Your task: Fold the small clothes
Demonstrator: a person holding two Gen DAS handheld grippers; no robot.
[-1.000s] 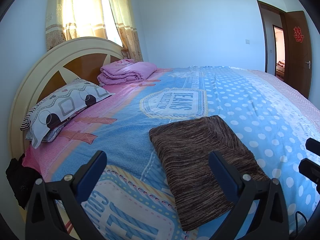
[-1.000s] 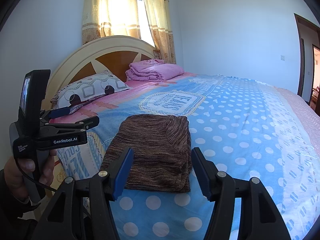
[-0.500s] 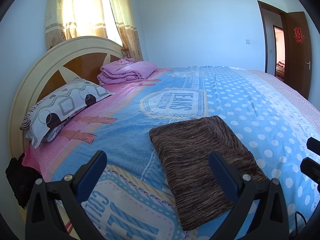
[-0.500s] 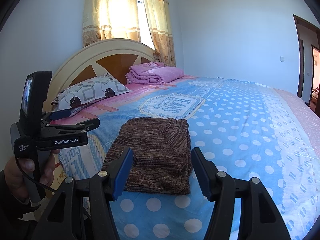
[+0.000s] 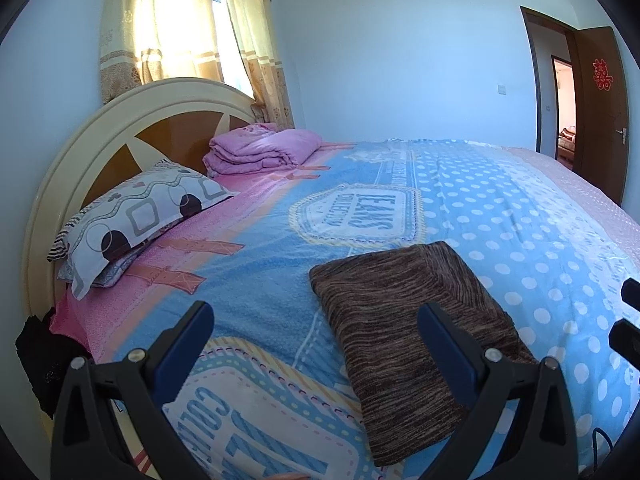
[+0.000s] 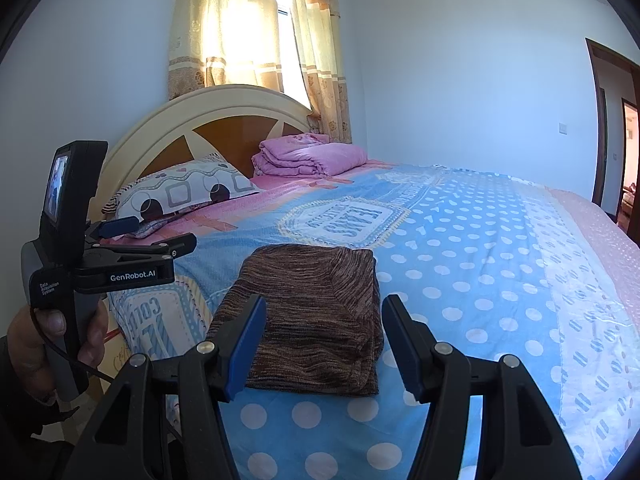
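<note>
Two grippers fill the bottom of the frames, both with blue-padded fingers spread wide and holding nothing. In the left wrist view the left gripper [image 5: 316, 344] hovers over the near part of the bed; in the right wrist view the right gripper [image 6: 324, 344] does the same, its fingers framing the near edge of the folded cloth without touching it.

At the left edge of the right wrist view the other gripper shows again, held in a hand [image 6: 48, 344]; its black body reads "GenRobot.AI" and, smaller, "Data Acquisition System", with a small lit screen [image 6: 58, 182] on top.

The task's thing, a brown knit garment [image 5: 408, 312], lies folded into a neat rectangle on the bedspread [image 5: 520, 216], centre right in the left view and lower centre [image 6: 316, 312] in the right view.

The bedspread is blue with white dots and pink bands. Below the garment large letters begin "COL"; above it a badge reads "JEANS", upside down in both views, with a smaller line too blurred to read.

Farther up left lie a patterned pillow [image 5: 136, 220] and a folded pink blanket [image 5: 264, 148] against the headboard [image 5: 120, 128], under sunlit curtains [image 5: 180, 28]. At the upper right a brown door [image 5: 600, 112] bears a red paper emblem [image 5: 603, 74].
</note>
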